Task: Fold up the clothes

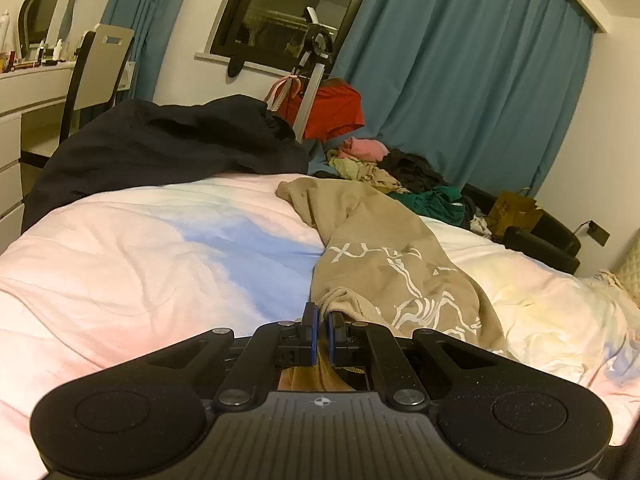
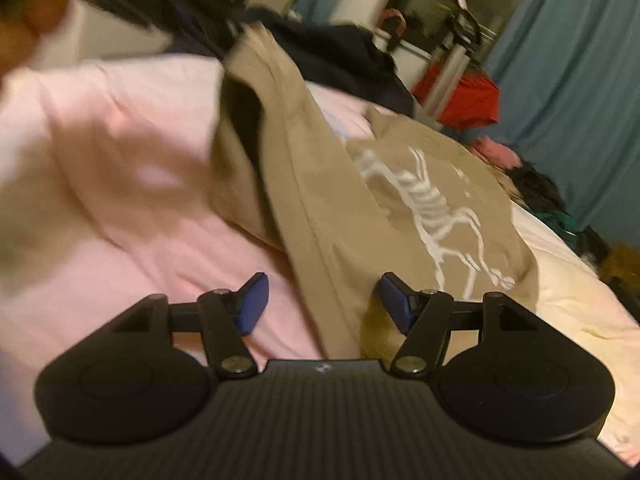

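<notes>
Left gripper [image 1: 319,322]: blue-padded fingers nearly together, pinching a ribbed edge of the tan cotton sweatshirt with a white skeleton print [image 1: 384,272]; fabric also shows behind the pads, inside the jaws. Right gripper [image 2: 320,300]: fingers spread wide, a raised fold of the same sweatshirt [image 2: 320,184] running between them, nothing clamped; this view is motion-blurred. The garment lies rumpled on the pink, blue and cream pastel quilt [image 1: 132,256], with a dark navy blanket [image 1: 160,148] and a pile of unfolded clothes [image 1: 392,176] beyond. Step in hand, by judgement: securing two hold points before spreading. The next move calls for the right fingers to close on the fold, then both to draw apart.
</notes>
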